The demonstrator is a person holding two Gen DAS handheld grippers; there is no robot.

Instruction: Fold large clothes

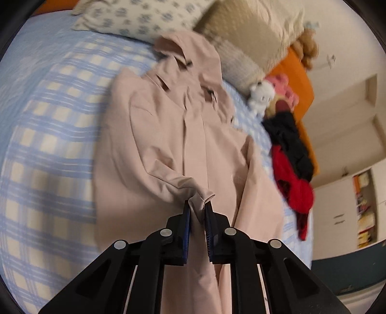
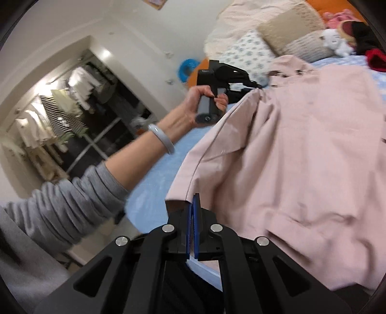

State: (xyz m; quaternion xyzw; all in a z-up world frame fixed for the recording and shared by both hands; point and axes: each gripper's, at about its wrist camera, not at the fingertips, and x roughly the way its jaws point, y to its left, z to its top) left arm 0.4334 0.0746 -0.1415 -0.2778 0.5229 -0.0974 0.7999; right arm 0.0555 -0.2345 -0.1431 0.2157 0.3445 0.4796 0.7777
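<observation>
On the blue-and-cream checked bedspread (image 1: 48, 135) we see a pale pink hooded jacket (image 1: 168, 135) spread flat, front up, its hood towards the pillows at the head of the bed. Beyond the hood lie a floral-print pillow (image 1: 135, 17) and a beige cushion (image 1: 243, 41). To the jacket's far side, against the orange bed frame (image 1: 299, 79), sit a small white plush toy (image 1: 261, 95) and a crumpled heap of black and red clothing (image 1: 292, 166).

Our left gripper (image 1: 197, 205) is clamped on the cuff end of one jacket sleeve: the fabric bunches between the blue pads (image 1: 186, 217) and the sleeve is drawn across the jacket's front. In the right wrist view we see the same gripper (image 2: 255, 85) from the side, held by a hand (image 2: 197, 106) with a pale bangle (image 2: 161, 138) on the wrist and a grey sleeve (image 2: 72, 198) pushed up the forearm; its tips disappear into the raised fold of pink cloth.

Our right gripper (image 2: 195, 200) has its blue pads pressed together at the jacket's near edge, right by the hem corner that hangs over the side of the bed. The cloth lies against the fingertips, but we cannot tell for certain whether any of it is pinched between them. Away from the jacket, past the arm, an open wardrobe (image 2: 60, 116) shows hanging garments.
</observation>
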